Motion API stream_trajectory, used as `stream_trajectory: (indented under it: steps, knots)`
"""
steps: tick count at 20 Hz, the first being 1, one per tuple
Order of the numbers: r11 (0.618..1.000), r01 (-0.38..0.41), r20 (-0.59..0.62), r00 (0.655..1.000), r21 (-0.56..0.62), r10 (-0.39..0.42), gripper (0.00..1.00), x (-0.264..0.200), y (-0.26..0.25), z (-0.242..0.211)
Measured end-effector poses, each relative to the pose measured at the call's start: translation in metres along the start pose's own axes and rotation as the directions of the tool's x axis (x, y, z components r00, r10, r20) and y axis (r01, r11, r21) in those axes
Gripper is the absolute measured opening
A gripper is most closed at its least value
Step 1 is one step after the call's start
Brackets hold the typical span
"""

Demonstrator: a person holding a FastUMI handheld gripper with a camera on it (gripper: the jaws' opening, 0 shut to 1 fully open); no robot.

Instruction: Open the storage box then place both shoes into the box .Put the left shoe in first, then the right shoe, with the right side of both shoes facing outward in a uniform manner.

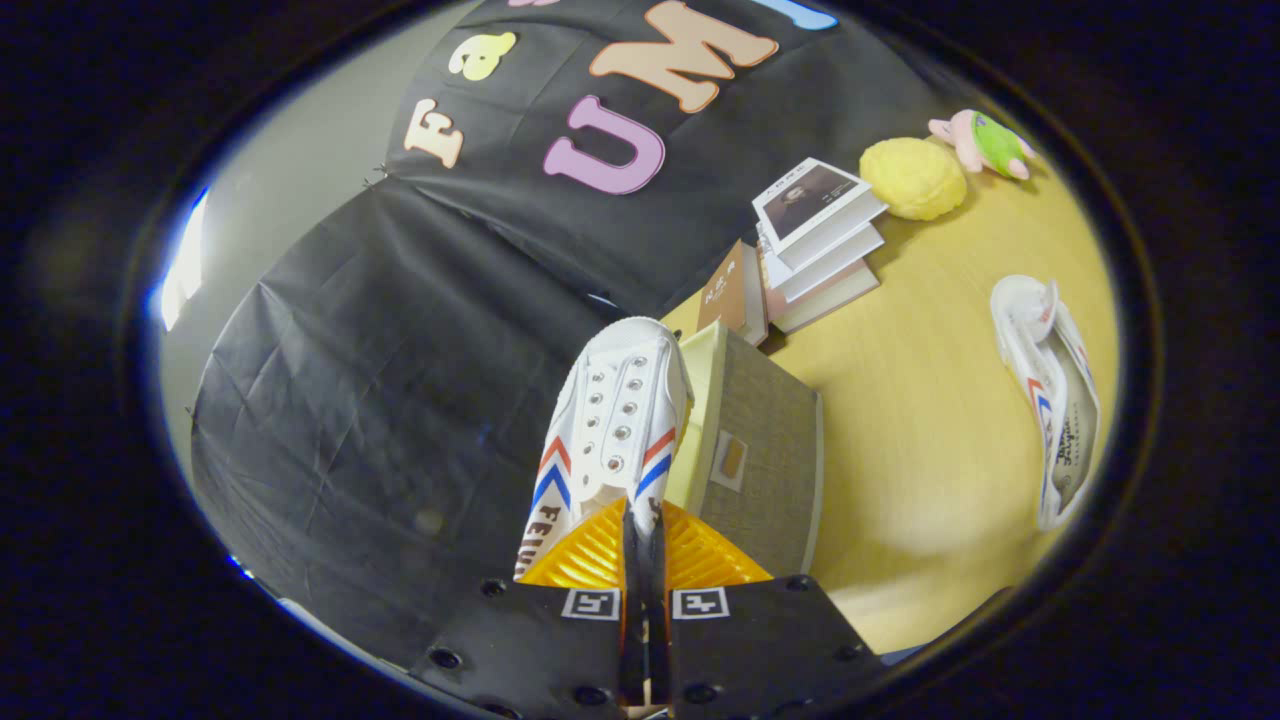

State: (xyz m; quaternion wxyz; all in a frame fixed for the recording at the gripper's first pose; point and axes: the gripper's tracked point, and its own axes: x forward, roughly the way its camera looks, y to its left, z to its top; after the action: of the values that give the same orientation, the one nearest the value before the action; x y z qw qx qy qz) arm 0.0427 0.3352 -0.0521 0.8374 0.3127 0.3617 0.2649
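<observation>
Two white shoes with red and blue chevron stripes are seen. One shoe is clamped by its heel edge between the fingers of the gripper, which are drawn close together on it; its toe is pointed away, beside the storage box. The other shoe is laid on its side, well apart, on the wooden table. One grey fabric box is stood just ahead of the fingers, its cream inner rim visible. Four books are counted beyond it: three stacked, one leaned against them. One yellow plush and one pink-and-green toy are placed farther back. Black cloth is hung behind the table.
</observation>
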Motion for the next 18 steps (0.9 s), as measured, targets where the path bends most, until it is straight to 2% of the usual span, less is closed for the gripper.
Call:
stream_trajectory:
  steps: [3,6,11,15,18]
  knots:
    - [0.997,0.072,-0.021,0.997,-0.010,-0.072,0.05,0.025,0.011,0.002]
    - [0.982,0.179,-0.074,0.980,-0.053,-0.182,0.05,0.051,0.006,-0.007]
    - [0.960,0.269,-0.254,0.926,-0.078,-0.280,0.05,0.078,0.006,-0.052]
    - [0.939,0.336,-0.263,0.902,-0.074,-0.343,0.05,0.091,0.007,-0.053]
    - [0.903,0.424,-0.269,0.863,-0.074,-0.427,0.05,0.099,-0.004,-0.057]
